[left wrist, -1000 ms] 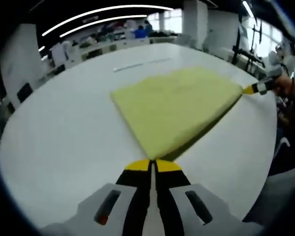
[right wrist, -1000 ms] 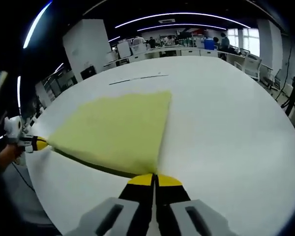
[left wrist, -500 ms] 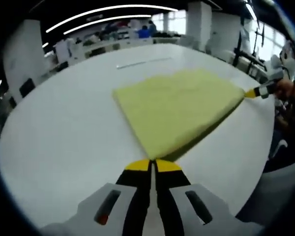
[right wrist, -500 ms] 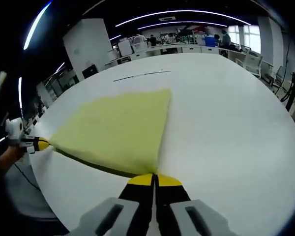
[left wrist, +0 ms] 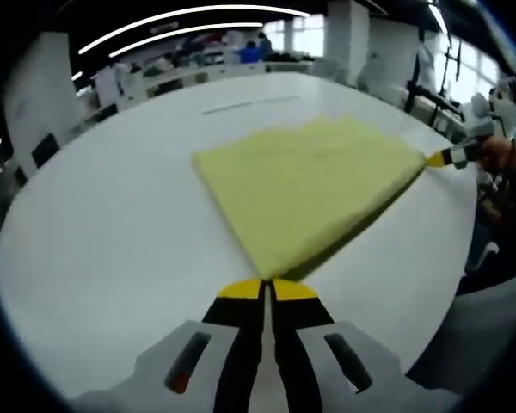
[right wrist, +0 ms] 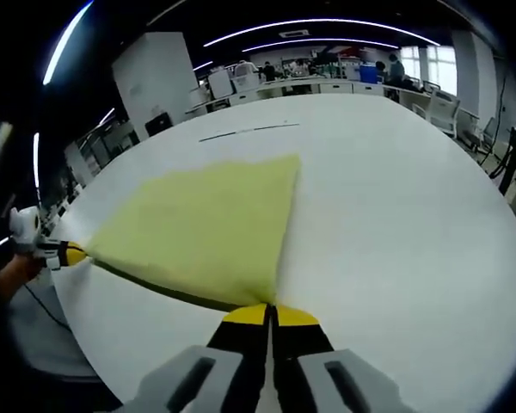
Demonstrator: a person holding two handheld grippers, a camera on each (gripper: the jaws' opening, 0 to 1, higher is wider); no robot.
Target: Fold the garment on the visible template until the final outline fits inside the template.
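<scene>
Both tools, left (left wrist: 268,288) and right (right wrist: 271,311), clench yellow garment (left wrist: 314,185) corners on the wide white table (left wrist: 112,232).

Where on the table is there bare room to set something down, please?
The white table lies bare right of the yellow garment, and beyond it up to a thin dark line. The near edge is crowded: both claws pinch garment corners there.
</scene>
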